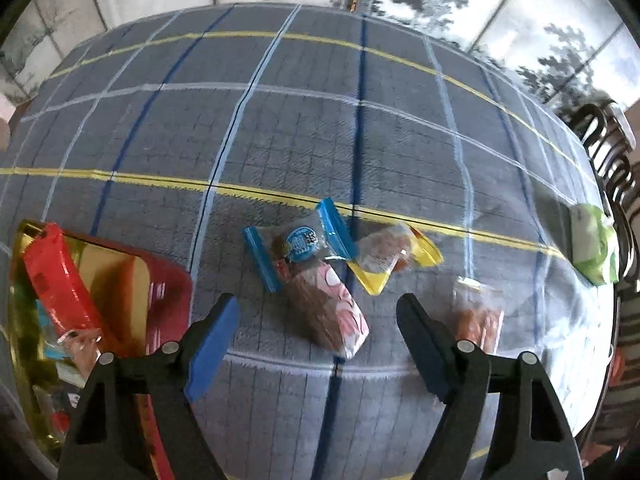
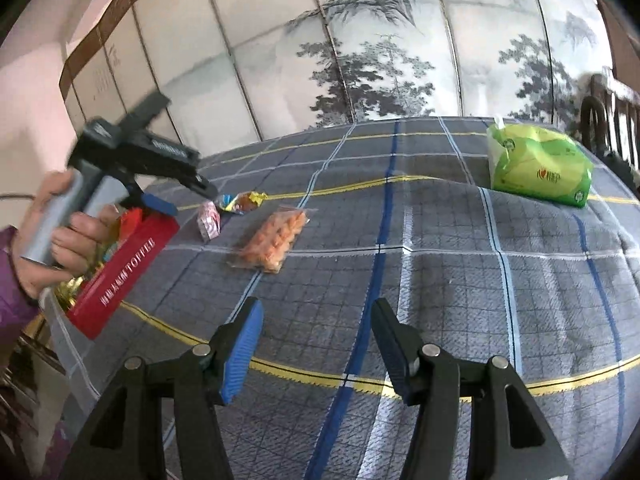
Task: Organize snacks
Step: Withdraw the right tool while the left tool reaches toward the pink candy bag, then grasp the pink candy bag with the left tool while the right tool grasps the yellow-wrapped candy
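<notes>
Left gripper [image 1: 318,312] jaws released, empty, above pink snack [image 1: 332,312] right of red box [image 1: 132,280] | right gripper [image 2: 316,332] jaws released, empty, over tabletop [image 2: 440,280]

light: soft, even daylight, no hard shadows | glare: sheen on snack wrappers [image 1: 340,280] | blur: motion smear on left gripper [image 2: 160,204] | distortion: strong fisheye bulge, dark corner vignette

Only white lettering on the red box [image 2: 124,264] side, upside down and too blurry to read.
</notes>
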A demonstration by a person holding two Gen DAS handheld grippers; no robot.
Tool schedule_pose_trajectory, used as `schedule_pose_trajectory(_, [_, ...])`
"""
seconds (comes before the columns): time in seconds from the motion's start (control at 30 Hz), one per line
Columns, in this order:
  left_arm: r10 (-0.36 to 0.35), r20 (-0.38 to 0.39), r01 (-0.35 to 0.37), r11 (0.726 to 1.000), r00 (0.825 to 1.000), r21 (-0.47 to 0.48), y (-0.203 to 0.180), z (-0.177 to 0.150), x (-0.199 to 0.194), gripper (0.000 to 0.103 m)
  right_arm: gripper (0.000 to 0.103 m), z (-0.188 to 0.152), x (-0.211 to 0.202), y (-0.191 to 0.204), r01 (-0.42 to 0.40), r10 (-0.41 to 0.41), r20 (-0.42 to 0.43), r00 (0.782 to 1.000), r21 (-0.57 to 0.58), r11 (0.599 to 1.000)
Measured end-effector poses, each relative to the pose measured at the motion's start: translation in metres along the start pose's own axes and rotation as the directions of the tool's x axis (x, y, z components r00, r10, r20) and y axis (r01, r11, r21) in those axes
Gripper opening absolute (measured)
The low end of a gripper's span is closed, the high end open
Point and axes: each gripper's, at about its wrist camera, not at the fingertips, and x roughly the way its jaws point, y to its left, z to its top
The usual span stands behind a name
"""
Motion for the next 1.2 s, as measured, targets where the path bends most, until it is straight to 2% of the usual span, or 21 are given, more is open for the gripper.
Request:
schedule_pose_trajectory(0.1, [0.018, -0.013, -0.018, 1.0, 1.0, -0.003, -0.001, 0.002, 0.008, 0.072, 0.059, 0.001, -0.001, -0.007, -0.022, 0.022, 0.004, 1.0, 0.037, 0.999])
schedule_pose_trajectory(0.17, [0.025, -0.027, -0.026, 1.0, 0.999, -0.01, 0.002, 0.003, 0.014, 0.055, 0.06, 0.002, 0.0, -0.01, -0.029, 0.029, 0.003, 1.0, 0.056, 0.998])
schedule_pose_trajectory(0.23, [0.011, -0.041, -0.012, 1.0, 0.999, -0.027, 0.005, 0.002, 0.022, 0.047, 0.06, 0.002, 0.001, -0.011, -0.031, 0.031, -0.002, 1.0, 0.064, 0.997])
schedule_pose_trajectory(0.27, [0.012, -0.016, -0.013, 0.999, 1.0, -0.03, 0.005, 0.0, 0.019, 0.036, 0.06, 0.002, 0.001, -0.011, -0.029, 0.03, -0.001, 1.0, 0.064, 0.998])
schedule_pose_trajectory(0.37, [0.004, -0.006, -0.004, 0.999, 1.0, -0.032, 0.005, -0.004, 0.017, 0.02, 0.061, 0.003, 0.001, -0.01, -0.024, 0.024, 0.001, 1.0, 0.059, 0.998])
schedule_pose_trajectory(0.5, [-0.083, -0.026, 0.08, 0.99, 0.996, -0.112, 0.014, -0.028, 0.004, 0.019, 0.062, 0.003, 0.003, -0.01, -0.022, 0.023, -0.01, 1.0, 0.058, 0.998])
schedule_pose_trajectory(0.6, [-0.103, 0.007, 0.104, 0.991, 0.995, -0.083, 0.013, -0.056, -0.014, 0.019, 0.062, 0.003, 0.004, -0.012, -0.019, 0.02, -0.01, 1.0, 0.07, 0.997])
schedule_pose_trajectory(0.7, [-0.139, 0.009, 0.139, 0.989, 0.99, -0.052, 0.008, -0.09, -0.027, 0.019, 0.062, 0.005, 0.005, -0.013, -0.038, 0.039, -0.022, 0.999, 0.07, 0.997])
schedule_pose_trajectory(0.8, [-0.154, 0.017, 0.154, 0.988, 0.988, -0.01, 0.007, -0.118, -0.041, 0.019, 0.062, 0.009, 0.012, -0.011, -0.097, 0.1, -0.07, 0.993, 0.046, 0.994])
schedule_pose_trajectory(1.0, [-0.157, 0.035, 0.157, 0.987, 0.987, 0.018, 0.022, -0.158, -0.062, 0.019, 0.062, 0.049, 0.033, 0.024, -0.185, 0.166, -0.122, 0.979, -0.171, 0.968])
schedule_pose_trajectory(1.07, [-0.158, 0.042, 0.157, 0.987, 0.987, 0.019, 0.026, -0.164, -0.067, 0.019, 0.062, 0.065, 0.046, 0.043, -0.2, 0.166, -0.145, 0.975, -0.269, 0.942])
schedule_pose_trajectory(1.2, [-0.179, 0.038, 0.179, 0.984, 0.983, 0.014, 0.03, -0.169, -0.072, 0.02, 0.062, 0.091, 0.084, 0.077, -0.224, 0.155, -0.2, 0.967, -0.393, 0.892])
